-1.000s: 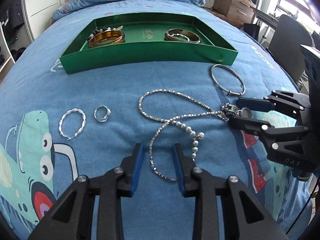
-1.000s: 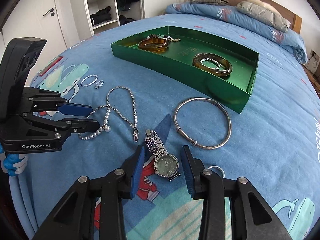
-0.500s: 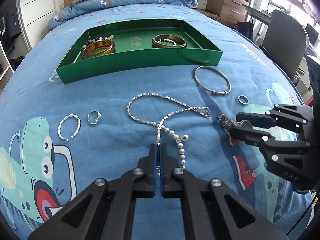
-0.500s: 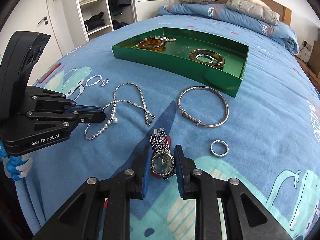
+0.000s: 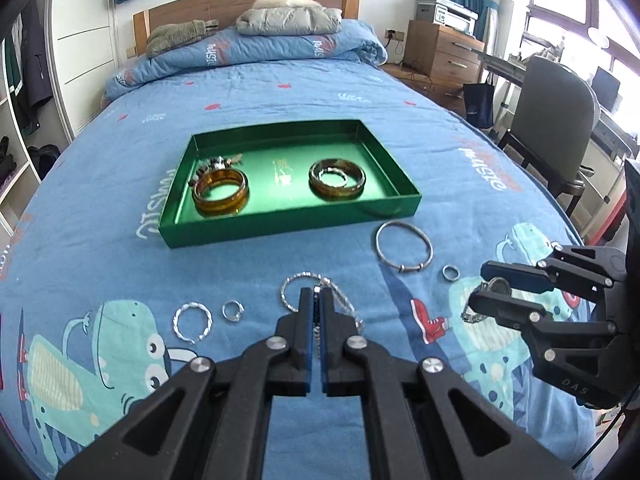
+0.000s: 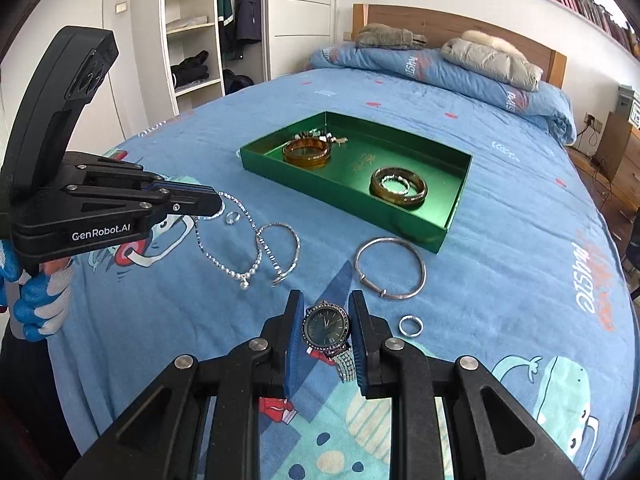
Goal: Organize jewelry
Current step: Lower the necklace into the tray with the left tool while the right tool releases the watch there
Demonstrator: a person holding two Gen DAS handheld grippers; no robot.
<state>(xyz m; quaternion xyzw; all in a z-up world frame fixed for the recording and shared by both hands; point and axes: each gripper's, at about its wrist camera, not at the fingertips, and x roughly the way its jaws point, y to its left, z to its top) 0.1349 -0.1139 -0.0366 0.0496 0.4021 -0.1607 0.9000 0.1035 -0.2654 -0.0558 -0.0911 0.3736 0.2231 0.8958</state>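
My left gripper (image 5: 316,294) is shut on a silver beaded necklace (image 6: 256,256), which hangs from the pads down toward the blue bedspread. In the right wrist view the left gripper (image 6: 218,202) is at the left. My right gripper (image 6: 326,298) is shut on a dark-faced silver watch (image 6: 326,324), lifted off the bed with its band dangling. The left wrist view shows the right gripper (image 5: 484,286) with the watch (image 5: 498,285) at the right. The green tray (image 5: 280,226) (image 6: 340,196) lies beyond both and holds two amber bangles (image 5: 220,210) (image 5: 337,194).
On the bedspread lie a silver bangle (image 5: 404,268) (image 6: 384,293), a small ring (image 5: 444,273) (image 6: 401,326), a twisted hoop (image 5: 176,322) and another ring (image 5: 226,311). A blue-gloved hand (image 6: 36,304) holds the left gripper. Pillows sit at the headboard, a chair (image 5: 552,120) to the right.
Both grippers closed, the left on the necklace and the right on the watch. Both then rose, lifting the pieces off the bed, and the view pulled back from the tray.
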